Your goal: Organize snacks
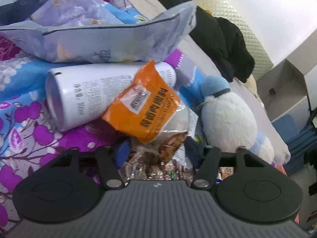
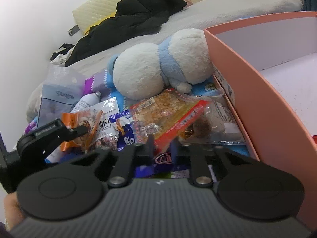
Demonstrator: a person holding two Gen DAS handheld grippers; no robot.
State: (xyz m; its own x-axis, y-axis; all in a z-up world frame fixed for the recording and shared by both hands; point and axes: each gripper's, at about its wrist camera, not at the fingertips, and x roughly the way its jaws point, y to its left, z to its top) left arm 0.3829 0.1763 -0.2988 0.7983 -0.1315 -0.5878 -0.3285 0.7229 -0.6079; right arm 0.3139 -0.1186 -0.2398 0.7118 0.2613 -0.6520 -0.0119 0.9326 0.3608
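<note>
An orange snack packet (image 1: 142, 107) with a crumpled silver lower end leans on a white bottle (image 1: 83, 95). My left gripper (image 1: 156, 150) has that lower end filling the gap between its blue pads, shut on it about half wide. In the right wrist view the same gripper (image 2: 79, 130) reaches into the snack pile from the left. My right gripper (image 2: 162, 145) stands nearly shut, with the near corner of a clear red-edged snack packet (image 2: 170, 115) between its pads. Under it lies a blue packet with a red logo (image 2: 164, 158). A silver shrimp-snack bag (image 2: 105, 119) lies between the two grippers.
A pink open box (image 2: 247, 91) stands right of the pile. A white and blue plush toy (image 2: 158, 69) lies behind the snacks. A large pale blue bag (image 1: 111, 41) rests above the bottle on the flowered bedsheet (image 1: 29, 123). Black clothes (image 2: 138, 15) lie further back on the bed.
</note>
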